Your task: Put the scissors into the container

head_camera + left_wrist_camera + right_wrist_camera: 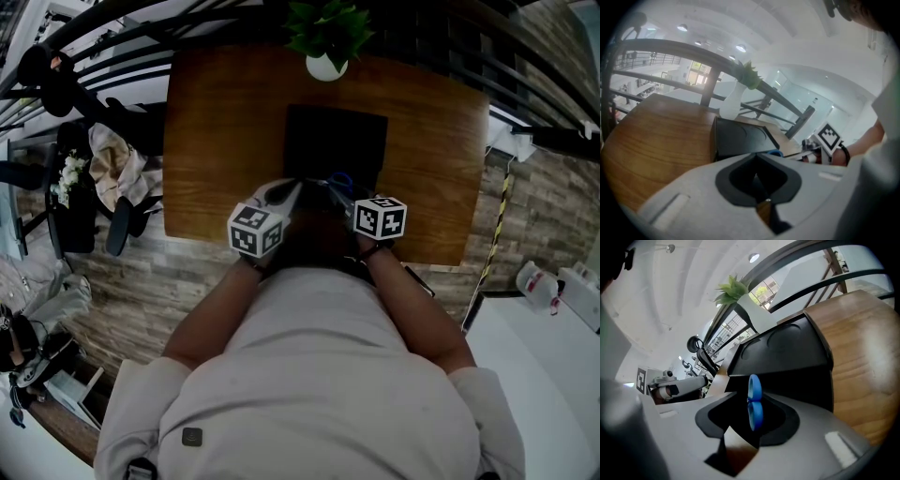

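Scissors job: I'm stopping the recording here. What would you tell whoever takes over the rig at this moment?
Left gripper: jaws together, nothing between them, held over the near edge of the table.
Right gripper: jaws closed on the scissors, blue handle loops sticking out past the tips.
The black container sits mid-table, just ahead of both grippers, with a potted plant behind it.
Done: scissors picked up.
Left: carry them forward over the container and release them inside. The scissors are not in it yet.
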### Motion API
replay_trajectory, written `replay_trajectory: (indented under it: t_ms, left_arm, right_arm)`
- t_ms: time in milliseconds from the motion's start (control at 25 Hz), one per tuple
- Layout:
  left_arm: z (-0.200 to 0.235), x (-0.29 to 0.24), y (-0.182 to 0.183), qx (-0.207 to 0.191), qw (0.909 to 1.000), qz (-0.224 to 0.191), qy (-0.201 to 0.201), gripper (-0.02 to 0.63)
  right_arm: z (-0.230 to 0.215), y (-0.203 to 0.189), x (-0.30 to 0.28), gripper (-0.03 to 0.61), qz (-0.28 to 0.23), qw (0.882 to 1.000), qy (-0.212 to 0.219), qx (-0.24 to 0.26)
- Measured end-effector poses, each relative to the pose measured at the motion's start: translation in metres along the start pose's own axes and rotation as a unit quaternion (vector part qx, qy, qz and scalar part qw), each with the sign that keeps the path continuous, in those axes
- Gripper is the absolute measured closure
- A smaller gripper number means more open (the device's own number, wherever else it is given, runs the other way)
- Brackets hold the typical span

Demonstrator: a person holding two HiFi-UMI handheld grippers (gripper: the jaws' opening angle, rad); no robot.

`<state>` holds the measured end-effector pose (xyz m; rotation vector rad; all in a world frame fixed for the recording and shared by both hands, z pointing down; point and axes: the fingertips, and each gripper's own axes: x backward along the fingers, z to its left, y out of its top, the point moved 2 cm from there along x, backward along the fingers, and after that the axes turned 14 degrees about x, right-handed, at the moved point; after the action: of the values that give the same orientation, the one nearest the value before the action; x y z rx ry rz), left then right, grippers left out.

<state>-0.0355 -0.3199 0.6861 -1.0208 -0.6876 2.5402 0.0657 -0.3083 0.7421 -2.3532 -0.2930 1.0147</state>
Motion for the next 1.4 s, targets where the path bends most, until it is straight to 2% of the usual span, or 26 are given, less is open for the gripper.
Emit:
replay_trajectory:
  t_ms: [440,920,1400]
  left_arm:
    - [-0.004,-0.001,0.003,0.002,1.0000,0.001,-0.003,0.612]
    - [-0.012,-0.003,-0.001,0.000,1.0000,-0.001,-0.005,0.611]
    - [-0.016,0.001,-0.003,-0.003,1.0000,-0.003,-0.005,0.612]
  right_arm:
    - [-0.006,0.002,0.010,0.380,0.023,0.998,-0.034,0.039]
    - [-0.019,0.006,0.024,0.366,0.006,0.996,-0.070,0.054]
    - [-0.013,0.007,0.028,0.365,-0.001,0.996,-0.068,0.058]
